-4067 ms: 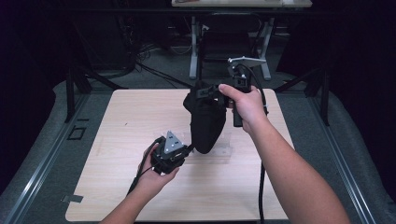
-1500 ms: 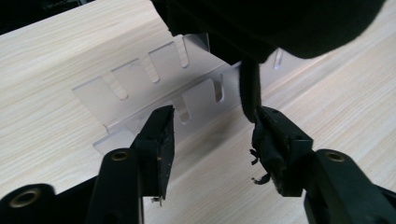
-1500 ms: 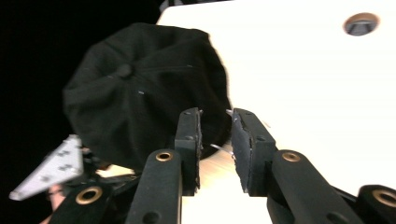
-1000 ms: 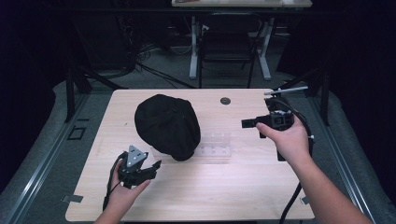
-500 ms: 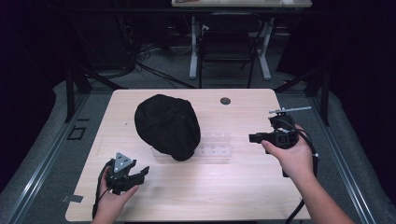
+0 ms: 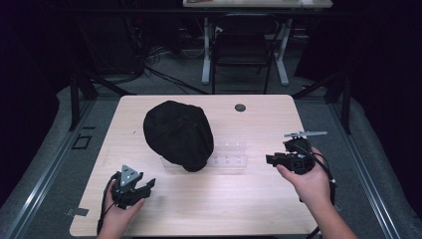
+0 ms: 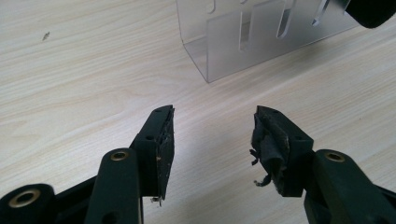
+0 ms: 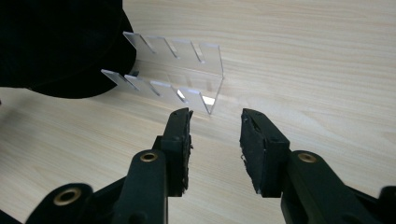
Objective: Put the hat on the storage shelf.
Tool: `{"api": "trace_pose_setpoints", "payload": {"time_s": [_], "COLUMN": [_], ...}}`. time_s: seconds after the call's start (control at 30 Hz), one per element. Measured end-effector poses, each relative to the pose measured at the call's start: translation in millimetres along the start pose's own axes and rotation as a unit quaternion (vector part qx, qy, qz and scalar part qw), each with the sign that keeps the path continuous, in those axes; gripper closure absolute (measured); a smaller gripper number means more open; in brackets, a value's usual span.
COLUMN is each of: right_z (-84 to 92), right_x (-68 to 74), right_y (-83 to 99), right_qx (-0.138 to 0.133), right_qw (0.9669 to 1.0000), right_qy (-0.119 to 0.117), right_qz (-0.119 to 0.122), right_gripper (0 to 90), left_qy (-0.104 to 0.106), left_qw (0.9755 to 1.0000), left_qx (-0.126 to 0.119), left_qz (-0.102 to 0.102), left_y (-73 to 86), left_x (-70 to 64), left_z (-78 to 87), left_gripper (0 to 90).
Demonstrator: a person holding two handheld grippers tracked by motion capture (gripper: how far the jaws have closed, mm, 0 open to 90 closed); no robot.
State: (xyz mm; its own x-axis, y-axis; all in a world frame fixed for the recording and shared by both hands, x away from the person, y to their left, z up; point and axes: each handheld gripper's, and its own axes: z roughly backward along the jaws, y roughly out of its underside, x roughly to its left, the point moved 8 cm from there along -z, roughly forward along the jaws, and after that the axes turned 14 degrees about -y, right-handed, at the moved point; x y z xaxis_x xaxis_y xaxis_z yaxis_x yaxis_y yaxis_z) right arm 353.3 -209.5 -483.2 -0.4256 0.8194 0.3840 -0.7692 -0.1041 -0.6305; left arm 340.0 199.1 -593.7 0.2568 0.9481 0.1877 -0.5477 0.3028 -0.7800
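On the bench (image 6: 249, 209) a black cap (image 6: 178, 134) sits draped over one end of a clear slotted rack (image 6: 230, 153). Both my grippers rest apart from it, left gripper (image 7: 214, 135) closing slightly, right gripper (image 8: 215, 133) widening, jaws spread and empty.

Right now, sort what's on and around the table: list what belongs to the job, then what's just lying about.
In the job:
- black cap, draped on the rack
- clear slotted rack
- left gripper, open, empty
- right gripper, open, empty

Lying about:
- small dark disc at the table's far edge
- chair beyond the table
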Motion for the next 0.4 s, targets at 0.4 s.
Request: {"api": "trace_pose_setpoints", "payload": {"time_s": [0.4], "right_z": [-12.0], "right_x": [-9.0], "right_y": [26.9], "right_qx": [-0.02], "right_qw": [0.9991], "right_qy": [0.029], "right_qz": [0.025], "right_gripper": [57.8], "left_qy": [0.048], "left_qw": [0.9971], "left_qx": [-0.012], "left_qz": [0.059], "left_y": [-7.5], "left_x": [2.0], "left_z": [7.3], "left_gripper": [43.8]}}
